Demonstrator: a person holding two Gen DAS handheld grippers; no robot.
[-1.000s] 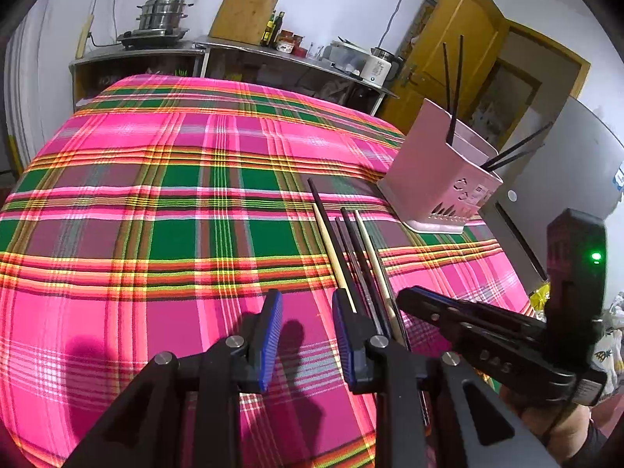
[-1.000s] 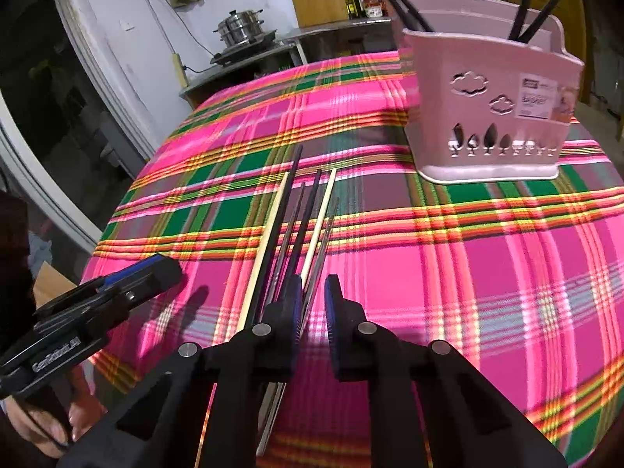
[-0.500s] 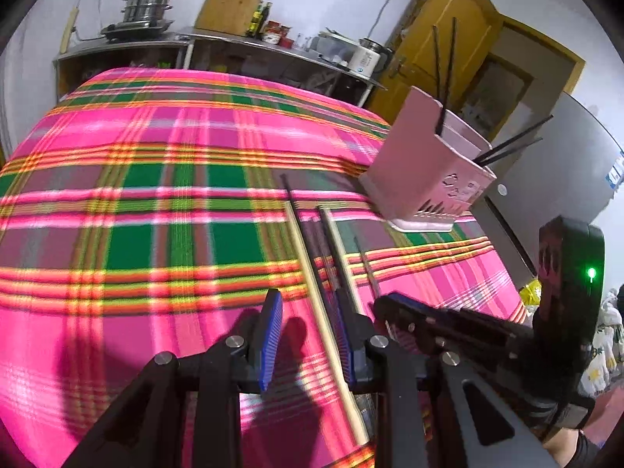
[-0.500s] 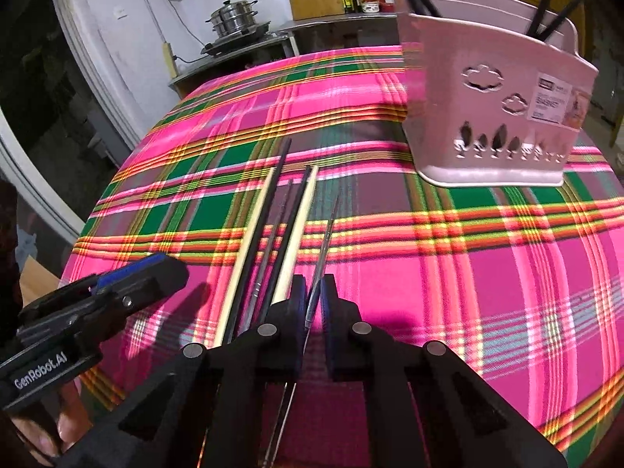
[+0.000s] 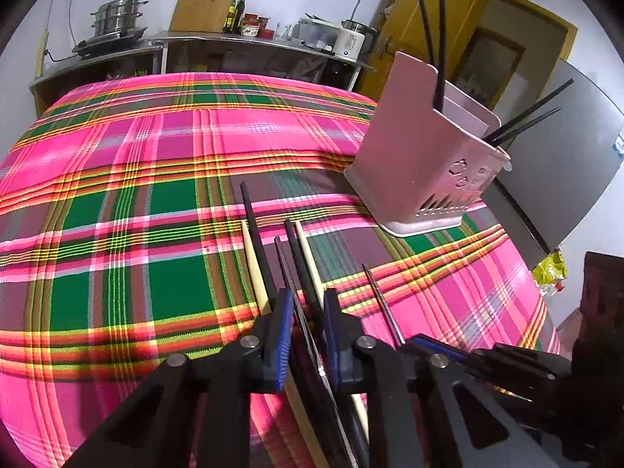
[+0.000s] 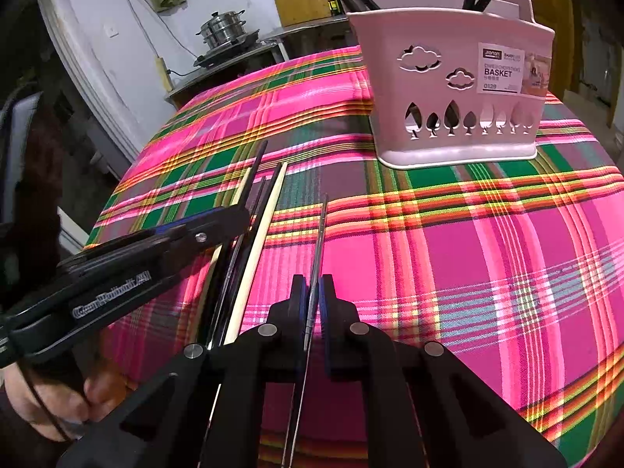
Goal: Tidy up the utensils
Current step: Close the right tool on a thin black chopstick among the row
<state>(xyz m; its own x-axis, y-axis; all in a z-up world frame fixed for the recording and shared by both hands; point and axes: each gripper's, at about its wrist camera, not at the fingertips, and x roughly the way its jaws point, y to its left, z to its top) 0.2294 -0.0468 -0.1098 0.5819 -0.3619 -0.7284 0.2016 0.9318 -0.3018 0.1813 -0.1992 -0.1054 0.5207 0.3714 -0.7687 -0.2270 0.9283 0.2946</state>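
Several chopsticks lie side by side on the plaid tablecloth: black ones (image 5: pixel 255 226) and pale wooden ones (image 5: pixel 253 265). My left gripper (image 5: pixel 308 312) is open, its jaws straddling the black and metal chopsticks in the row. My right gripper (image 6: pixel 311 292) is shut on a thin metal chopstick (image 6: pixel 320 226), which also shows in the left wrist view (image 5: pixel 380 300), lifted apart from the row. The pink utensil basket (image 6: pixel 456 89) stands beyond, with black chopsticks (image 5: pixel 433 35) upright in it.
The tablecloth (image 5: pixel 128 195) covers a round table. A counter (image 5: pixel 195 45) with a steel pot (image 5: pixel 117 13), cutting board, bottles and a kettle stands behind. A grey fridge (image 5: pixel 565 167) is to the right, close to the basket.
My left gripper has moved right and forward over the row of chopsticks. My right gripper has drawn the metal chopstick rightward away from the row and come closer to the basket.
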